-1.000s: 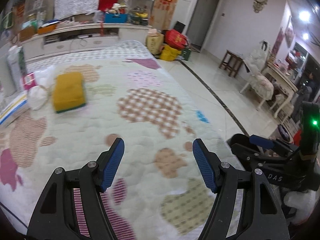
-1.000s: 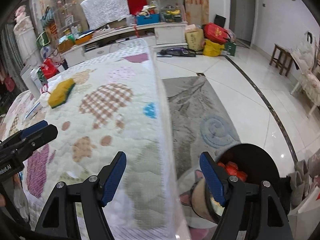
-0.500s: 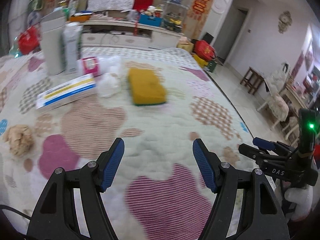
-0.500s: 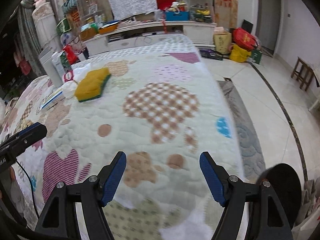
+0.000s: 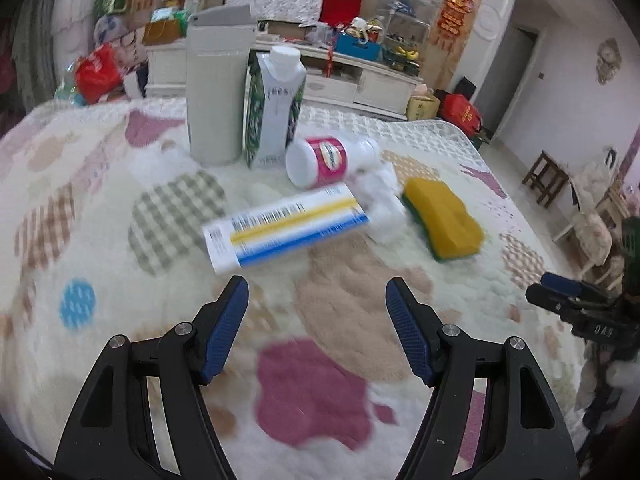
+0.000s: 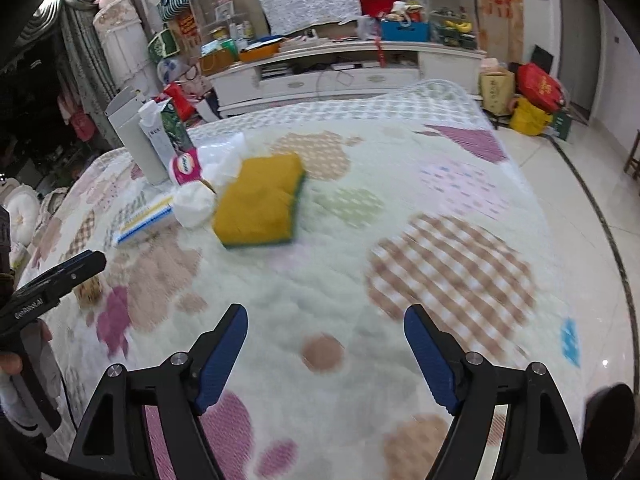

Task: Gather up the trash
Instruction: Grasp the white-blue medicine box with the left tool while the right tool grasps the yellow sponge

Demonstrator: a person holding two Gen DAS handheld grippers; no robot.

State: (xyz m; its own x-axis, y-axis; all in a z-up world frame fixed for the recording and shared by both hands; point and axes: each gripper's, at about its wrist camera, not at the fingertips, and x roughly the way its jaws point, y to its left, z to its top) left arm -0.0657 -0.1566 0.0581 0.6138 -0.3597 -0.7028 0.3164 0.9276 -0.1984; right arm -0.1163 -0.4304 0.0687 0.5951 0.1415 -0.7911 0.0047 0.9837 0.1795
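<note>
On the patterned quilt lies a cluster of litter: a white box [image 5: 284, 228] with yellow and blue stripes, a pink-labelled bottle [image 5: 328, 160] on its side, crumpled white tissue [image 5: 380, 196] and a yellow sponge [image 5: 444, 220]. Behind them stand a carton [image 5: 276, 108] and a tall grey canister [image 5: 218, 92]. My left gripper [image 5: 316, 320] hovers open just short of the box, nothing between its pads. My right gripper [image 6: 326, 344] is empty and its jaws are opening, well short of the sponge [image 6: 260, 200]. A brown paper ball [image 6: 90, 288] lies beside the left gripper [image 6: 80, 264].
The quilt [image 5: 120, 208] covers a wide bed whose right edge drops to a tiled floor [image 6: 580, 184]. A black bin [image 6: 612, 412] shows at the bottom right. A white cabinet [image 6: 340, 72] with clutter lines the far wall, with bags [image 6: 536, 88] on the floor beside it.
Both grippers swung left across the bed, away from the floor and black bin. The litter cluster moved into the middle of both views and nearer. The right jaws stand slightly wider.
</note>
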